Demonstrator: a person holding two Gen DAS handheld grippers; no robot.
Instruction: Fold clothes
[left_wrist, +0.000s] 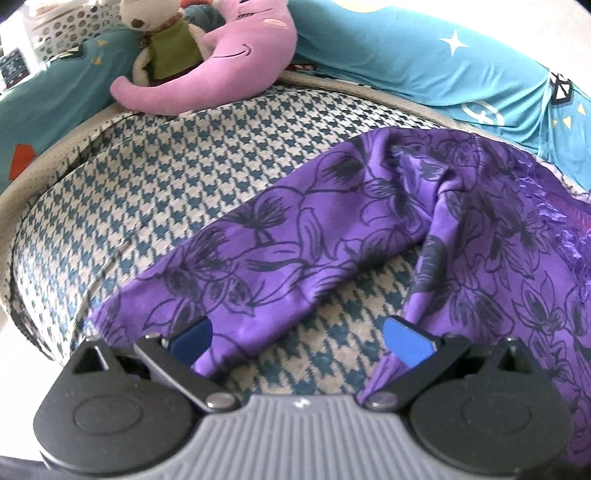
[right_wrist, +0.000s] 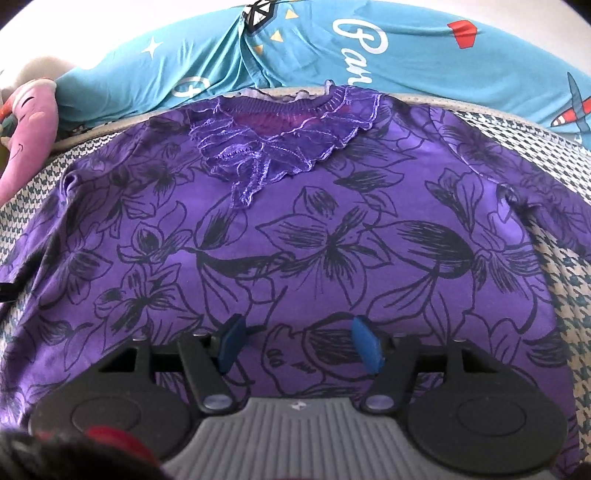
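Note:
A purple top with black flower outlines (right_wrist: 295, 236) lies spread on a houndstooth cushion (left_wrist: 155, 184), its ruffled neckline (right_wrist: 273, 147) at the far edge. In the left wrist view its left sleeve (left_wrist: 258, 251) stretches toward me beside the body of the top (left_wrist: 498, 240). My left gripper (left_wrist: 299, 339) hovers open low over the sleeve end, blue pads wide apart, the sleeve's cuff lying over the left pad (left_wrist: 192, 338). My right gripper (right_wrist: 299, 343) is open above the lower middle of the top, nothing between its pads.
A long teal printed pillow (right_wrist: 369, 55) curves along the far side. A pink plush (left_wrist: 207, 74) and a small stuffed bear in a green vest (left_wrist: 162, 40) sit at the far left. A white perforated basket (left_wrist: 62, 29) stands behind them.

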